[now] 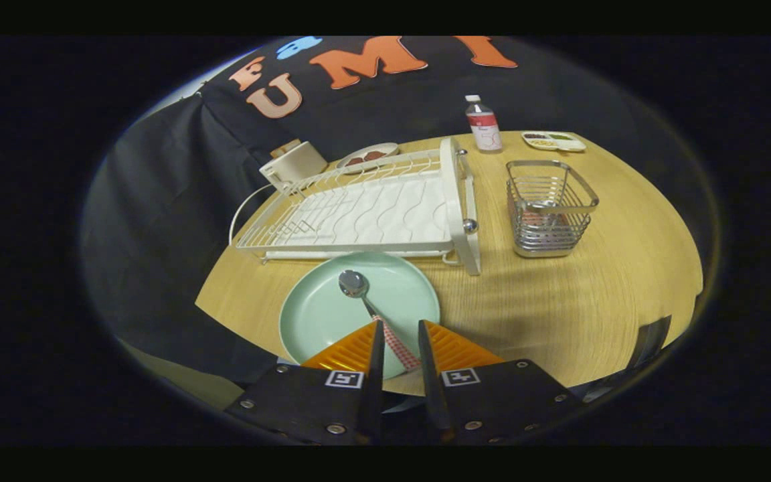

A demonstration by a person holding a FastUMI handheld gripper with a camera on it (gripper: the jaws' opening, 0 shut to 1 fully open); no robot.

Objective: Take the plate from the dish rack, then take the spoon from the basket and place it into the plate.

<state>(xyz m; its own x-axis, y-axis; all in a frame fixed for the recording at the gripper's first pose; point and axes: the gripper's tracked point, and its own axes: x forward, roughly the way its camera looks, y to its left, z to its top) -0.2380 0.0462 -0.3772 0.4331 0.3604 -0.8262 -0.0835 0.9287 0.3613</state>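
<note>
We see the spoon (373, 313) lying in the plate (322, 314), lower centre of the frame, bowl end up-left, its red-checked handle running down-right into the gap btwn the claw's two fingers. The gripper (399, 329) has its fingers a little apart w/ the handle lying btwn them; we cannot tell if either pad touches it. The plate is round, pale mint green, smooth and matte, w/ a low rim; it sits on the wooden table (559, 294) just ahead of the fingertips and just below the dish rack (365, 211). The spoon bowl is shiny metal. The fingers (352, 348) are orange ribbed wedges on black blocks w/ small square markers, bottom centre. The rack is white wire w/ a wavy white tray, centre-left of the frame. Right of it stands the basket (549, 207), square, steel wire, apart from the rack. Further up, near the table's far edge: a bottle (482, 124) w/ white cap and red label, a small divided dish (554, 140) at upper right, and a plate of brown food (367, 156) behind the rack. The claw points forward and down over the table's near edge.
</note>
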